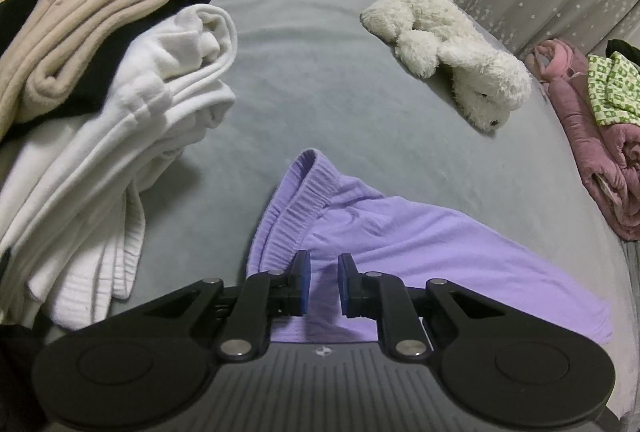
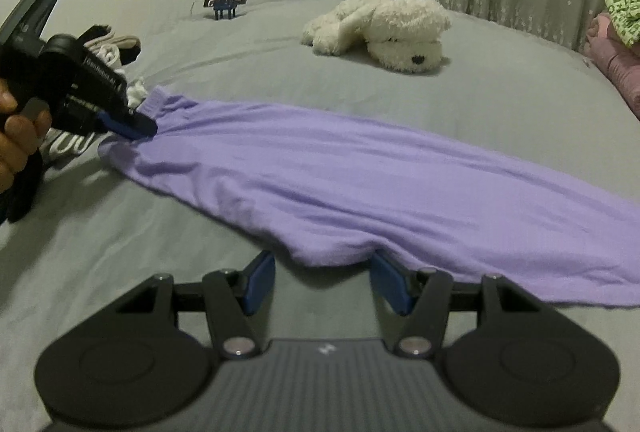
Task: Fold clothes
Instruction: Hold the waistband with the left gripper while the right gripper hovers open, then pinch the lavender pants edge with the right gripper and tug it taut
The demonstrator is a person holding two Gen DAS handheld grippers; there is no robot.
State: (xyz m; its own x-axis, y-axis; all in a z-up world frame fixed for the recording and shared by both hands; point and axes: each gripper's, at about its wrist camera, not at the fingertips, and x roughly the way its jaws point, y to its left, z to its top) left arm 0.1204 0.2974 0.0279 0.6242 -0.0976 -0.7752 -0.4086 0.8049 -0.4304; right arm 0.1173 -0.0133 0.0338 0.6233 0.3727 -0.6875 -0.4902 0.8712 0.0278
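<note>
The lilac soft-knit garment with ribbed elastic waistband (image 2: 340, 176) is laid lengthwise on the grey bed sheet (image 2: 500, 104), waistband end toward the left tool (image 1: 324, 282), far hem edge at the right tool (image 2: 322, 282). It lies as a long narrow strip; whether it is already folded lengthwise cannot be told.

Tool state: the left tool's blue pads are set a narrow gap apart over the fabric beside the waistband (image 1: 296, 208); whether cloth is pinched cannot be told from either view. The right tool is spread wide, one pad at each side of a raised hem fold, nothing clamped.

Handling (est.): the fabric is judged light, limp, non-fragile; it will sag and drag on the sheet, so no stiffness is to be relied on. Grip is best taken at the thicker ribbed waistband and at hem corners, both layers incl.

Surroundings: a stack of folded white, beige and black garments (image 1: 100, 80) lies just left of the waistband. A white plush toy dog (image 2: 384, 28) lies beyond the garment, apart from it. A pink quilted bundle w/ green-patterned cloth (image 1: 592, 120) is at the right bed edge. A phone on a small stand (image 2: 226, 2) is at the far side, well apart. The bed area near the garment is otherwise unobstructed
</note>
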